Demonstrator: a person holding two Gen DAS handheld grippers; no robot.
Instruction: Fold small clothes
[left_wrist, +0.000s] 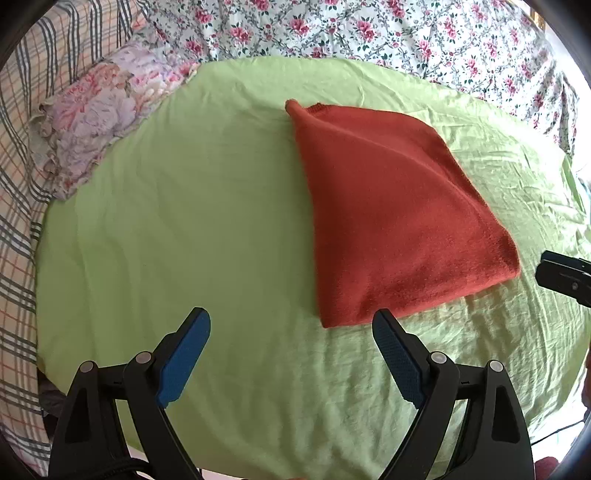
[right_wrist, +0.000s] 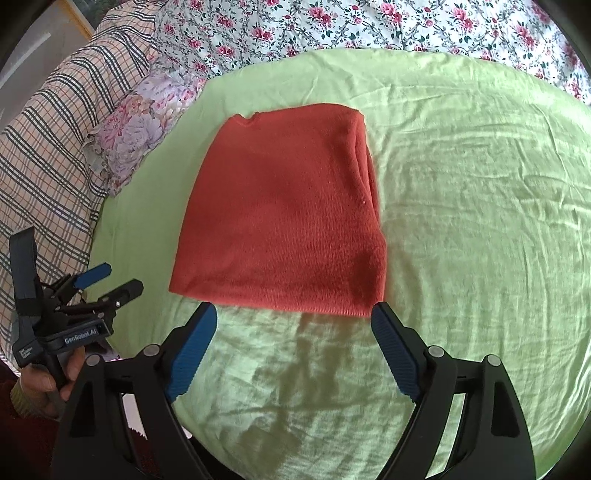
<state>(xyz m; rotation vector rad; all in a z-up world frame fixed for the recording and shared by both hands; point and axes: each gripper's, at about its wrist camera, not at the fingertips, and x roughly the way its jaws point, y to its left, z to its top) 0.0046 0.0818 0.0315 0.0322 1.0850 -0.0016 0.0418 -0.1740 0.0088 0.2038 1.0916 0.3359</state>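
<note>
The rust-red garment (right_wrist: 284, 210) lies folded flat mid-sheet on the green sheet (right_wrist: 461, 221)—apparently finished. The right gripper (right_wrist: 293, 314) hangs just near of its near edge, jaws apart and empty; the left gripper (left_wrist: 291, 321)—also spread, holding nothing—waits at the garment's left.
</note>
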